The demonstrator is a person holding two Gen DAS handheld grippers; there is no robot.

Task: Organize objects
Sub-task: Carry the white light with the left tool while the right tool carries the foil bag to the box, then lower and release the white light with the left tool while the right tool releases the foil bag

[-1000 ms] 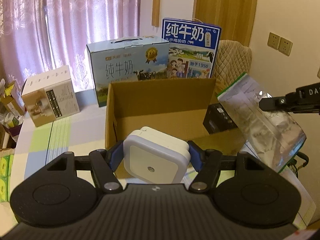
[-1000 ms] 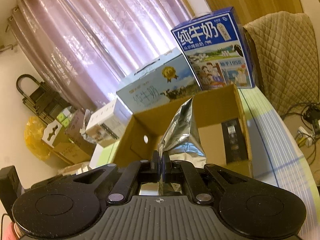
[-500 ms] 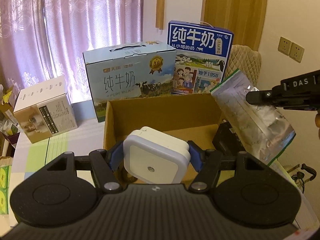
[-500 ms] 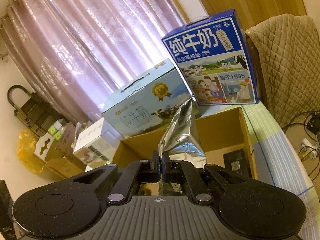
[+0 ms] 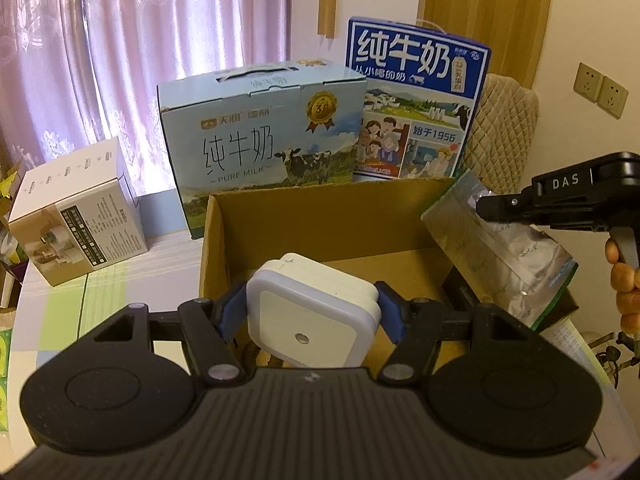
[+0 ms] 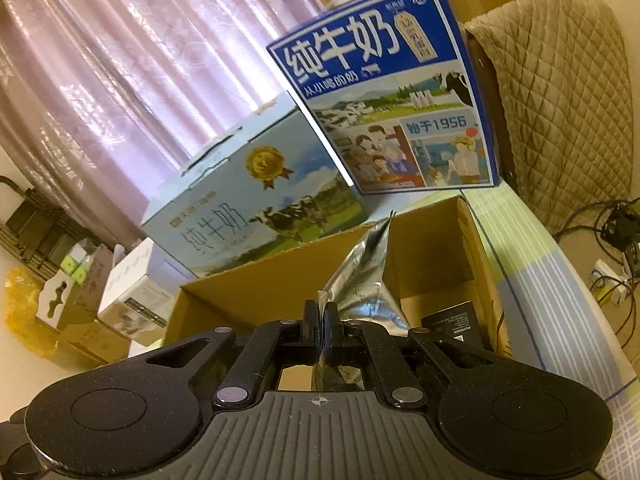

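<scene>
My left gripper (image 5: pixel 310 307) is shut on a white square night light (image 5: pixel 310 318), its blue pads pressing both sides, held over the near edge of an open cardboard box (image 5: pixel 316 216). My right gripper (image 6: pixel 321 326) is shut on the top edge of a silver foil zip bag (image 6: pixel 362 280). In the left wrist view that bag (image 5: pixel 500 252) hangs over the box's right side from the right gripper (image 5: pixel 486 204), with a person's fingers on its handle. A black object (image 6: pixel 452 322) lies inside the box at the right.
Behind the cardboard box stand a light blue milk carton (image 5: pixel 260 140) and a taller dark blue milk carton (image 5: pixel 416 96). A white box (image 5: pixel 76 212) sits on the table at the left. A quilted chair (image 6: pixel 560 100) and floor cables (image 6: pixel 616 248) are on the right.
Both grippers have moved closer to the cardboard box. The foil bag has swung in from the right and lower, now over the box's right side. The grips are unchanged.
</scene>
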